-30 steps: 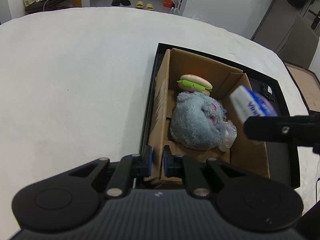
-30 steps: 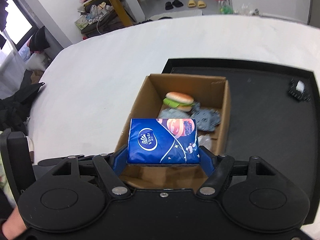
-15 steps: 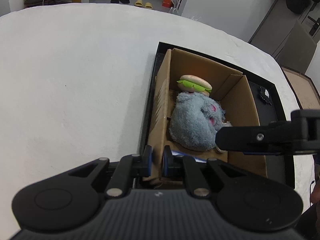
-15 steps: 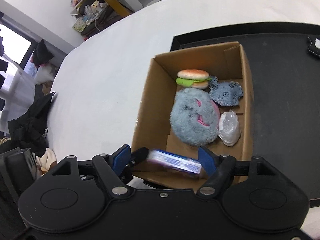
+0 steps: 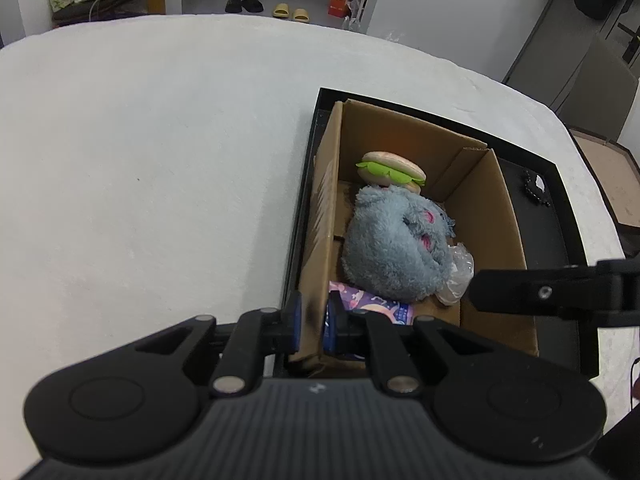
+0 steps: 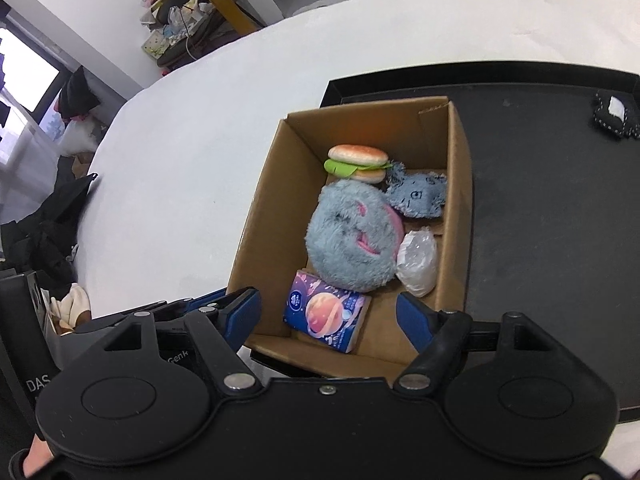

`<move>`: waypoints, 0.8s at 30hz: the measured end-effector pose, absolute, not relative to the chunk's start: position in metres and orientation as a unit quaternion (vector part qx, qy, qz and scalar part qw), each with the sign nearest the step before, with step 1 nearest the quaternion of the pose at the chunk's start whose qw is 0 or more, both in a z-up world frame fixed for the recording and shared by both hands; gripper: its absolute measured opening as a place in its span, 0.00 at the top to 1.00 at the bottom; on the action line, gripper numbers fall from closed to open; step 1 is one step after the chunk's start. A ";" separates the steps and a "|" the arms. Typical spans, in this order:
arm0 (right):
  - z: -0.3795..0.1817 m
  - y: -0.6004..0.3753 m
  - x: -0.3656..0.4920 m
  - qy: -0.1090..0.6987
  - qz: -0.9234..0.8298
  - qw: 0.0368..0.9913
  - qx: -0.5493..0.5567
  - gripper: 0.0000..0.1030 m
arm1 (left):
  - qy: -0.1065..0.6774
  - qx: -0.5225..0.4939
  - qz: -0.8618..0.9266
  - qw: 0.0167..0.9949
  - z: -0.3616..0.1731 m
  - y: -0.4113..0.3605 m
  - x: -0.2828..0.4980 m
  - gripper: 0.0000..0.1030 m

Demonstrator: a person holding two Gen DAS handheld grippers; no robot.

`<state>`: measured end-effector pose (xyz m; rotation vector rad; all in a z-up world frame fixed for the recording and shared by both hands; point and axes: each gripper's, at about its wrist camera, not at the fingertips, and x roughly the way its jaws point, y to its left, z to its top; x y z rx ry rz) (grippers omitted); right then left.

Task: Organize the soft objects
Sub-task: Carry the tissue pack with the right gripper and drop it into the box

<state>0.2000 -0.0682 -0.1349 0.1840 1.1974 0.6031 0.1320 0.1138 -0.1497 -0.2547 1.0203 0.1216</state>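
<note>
- Left gripper (image 5: pixel 311 322) angled down at the near left corner of the cardboard box (image 5: pixel 496 216), fingers (image 5: pixel 295 322) pinched narrow on the box's left wall, one pad outside, one inside.
- Risk here: a tug or twist from that pinch could crease the wall or slide the box on the black tray (image 6: pixel 552 200), tipping the contents.
- Tissue pack (image 6: pixel 326 316) lying free on the box floor at the near end, touching the grey-blue plush (image 6: pixel 350 236); toy burger (image 6: pixel 358 162) at the far end, clear bag (image 6: pixel 416 262) to the right.
- Right gripper (image 6: pixel 328 316) tilted down above the near edge, fingers (image 6: pixel 412 316) spread wide, nothing between them.
- Risk on lifting away: right pad catching the near rim, dragging the box; small black item (image 6: pixel 614 114) at far right of tray probably not yet packed.
</note>
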 end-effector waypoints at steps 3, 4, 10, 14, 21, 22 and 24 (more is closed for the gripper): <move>-0.131 -0.073 0.201 0.548 0.285 0.782 0.078 0.28 | 0.485 -0.112 0.064 0.865 -0.149 0.110 0.132 0.87; -0.130 -0.074 0.201 0.546 0.286 0.784 0.075 0.28 | 0.485 -0.109 0.065 0.865 -0.148 0.110 0.132 0.86; -0.128 -0.090 0.205 0.540 0.285 0.789 0.068 0.24 | 0.487 -0.099 0.077 0.864 -0.147 0.106 0.134 0.76; -0.129 -0.105 0.210 0.535 0.281 0.794 0.069 0.23 | 0.484 -0.090 0.088 0.866 -0.143 0.103 0.136 0.59; -0.132 -0.133 0.223 0.527 0.268 0.803 0.073 0.22 | 0.483 -0.064 0.098 0.868 -0.139 0.092 0.142 0.53; -0.133 -0.137 0.226 0.526 0.267 0.804 0.074 0.21 | 0.482 -0.061 0.099 0.868 -0.139 0.090 0.142 0.52; -0.134 -0.144 0.230 0.523 0.264 0.807 0.076 0.21 | 0.481 -0.055 0.103 0.869 -0.139 0.086 0.144 0.52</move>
